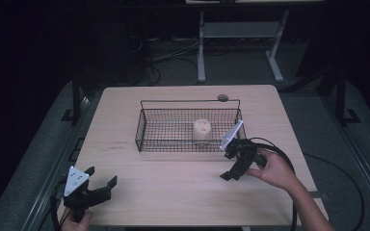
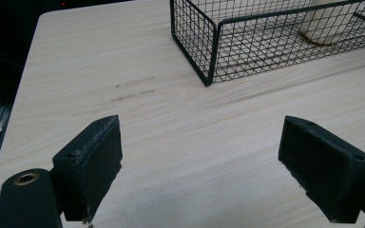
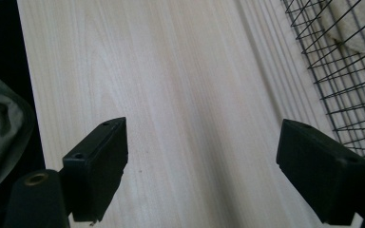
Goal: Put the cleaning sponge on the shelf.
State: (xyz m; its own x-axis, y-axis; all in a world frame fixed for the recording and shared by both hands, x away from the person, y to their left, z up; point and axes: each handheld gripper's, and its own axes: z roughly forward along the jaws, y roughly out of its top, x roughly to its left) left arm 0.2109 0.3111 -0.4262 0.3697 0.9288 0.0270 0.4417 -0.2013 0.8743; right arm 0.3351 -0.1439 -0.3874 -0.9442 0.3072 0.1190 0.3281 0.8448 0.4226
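A black wire basket [image 1: 147,126] stands on the middle of the pale wooden table [image 1: 173,192]. Inside it, toward its right end, stands a cream cylinder-shaped object [image 1: 201,130]. My left gripper [image 1: 100,176] hovers over the table's near left corner, open, with nothing between its jaws. My right gripper [image 1: 230,165] is just outside the basket's near right corner, held by a hand, open and empty. In the left gripper view the basket [image 2: 209,52] lies ahead and to the right, the cream object [image 2: 325,21] behind its mesh. In the right gripper view the basket's mesh [image 3: 342,66] is at the right edge.
A small dark round object [image 1: 222,97] lies on the table by the basket's far right corner. Black cables trail from each gripper off the table's edges. A white-legged desk frame [image 1: 201,53] stands on the floor beyond the table.
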